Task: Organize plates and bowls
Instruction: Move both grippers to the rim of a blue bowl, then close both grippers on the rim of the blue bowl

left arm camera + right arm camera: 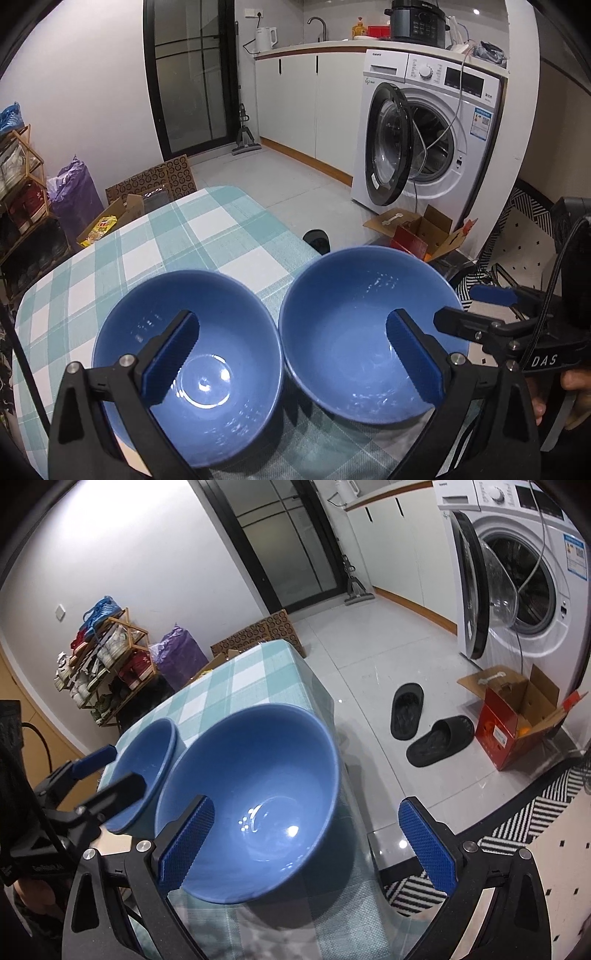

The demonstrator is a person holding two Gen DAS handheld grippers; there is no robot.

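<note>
Two blue bowls sit side by side, rims almost touching, near the checked table's right edge. The left bowl and right bowl both look empty. The left gripper and right gripper hover above them, jaws spread wide, holding nothing.

2 bowls blue; tablecloth teal/white check; claw pads blue; slippers prob. black.

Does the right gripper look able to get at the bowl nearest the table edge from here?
Probably yes: the right gripper is open with that bowl right before it, nothing between, one finger already over its rim.
</note>
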